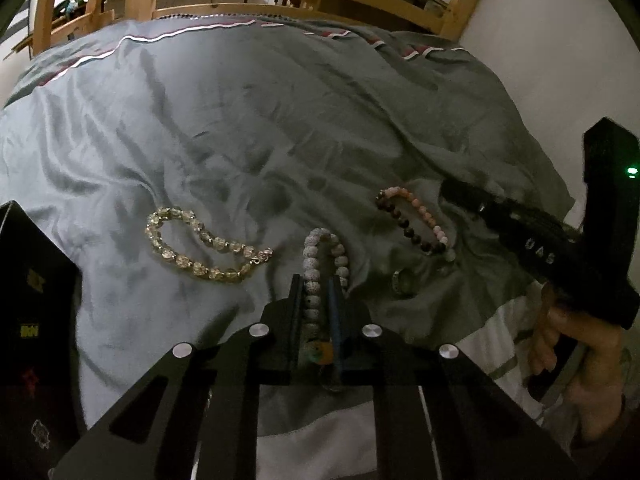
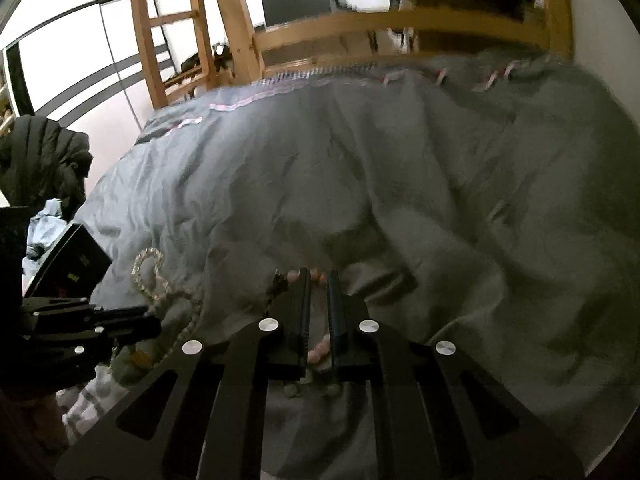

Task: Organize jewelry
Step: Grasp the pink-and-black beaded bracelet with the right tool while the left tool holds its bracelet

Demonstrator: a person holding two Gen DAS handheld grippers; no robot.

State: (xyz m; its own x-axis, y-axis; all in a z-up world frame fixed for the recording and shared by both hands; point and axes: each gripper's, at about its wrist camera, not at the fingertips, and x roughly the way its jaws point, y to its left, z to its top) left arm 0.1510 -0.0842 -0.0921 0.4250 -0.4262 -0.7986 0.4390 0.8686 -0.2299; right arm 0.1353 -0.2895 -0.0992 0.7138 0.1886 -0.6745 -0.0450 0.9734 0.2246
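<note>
Three bead bracelets lie on a grey duvet [image 1: 248, 128]. My left gripper [image 1: 316, 284] is shut on the white bead bracelet [image 1: 320, 248], whose beads run between its pads. A clear crystal bracelet [image 1: 200, 248] lies to the left of it, also visible in the right wrist view [image 2: 148, 272]. To the right is the pink and brown bracelet [image 1: 416, 220], with a small ring [image 1: 404, 282] below it. My right gripper [image 2: 319, 276] is shut on that bracelet's pink beads [image 2: 320, 350]. The left wrist view shows the right gripper [image 1: 446, 190] reaching in from the right.
A black box [image 1: 32, 300] stands at the left edge, beside the left gripper [image 2: 156, 320]. A wooden bed frame [image 1: 280, 4] rims the far side and a white wall [image 1: 560, 40] the right. Dark clothes [image 2: 40, 160] are piled at the far left.
</note>
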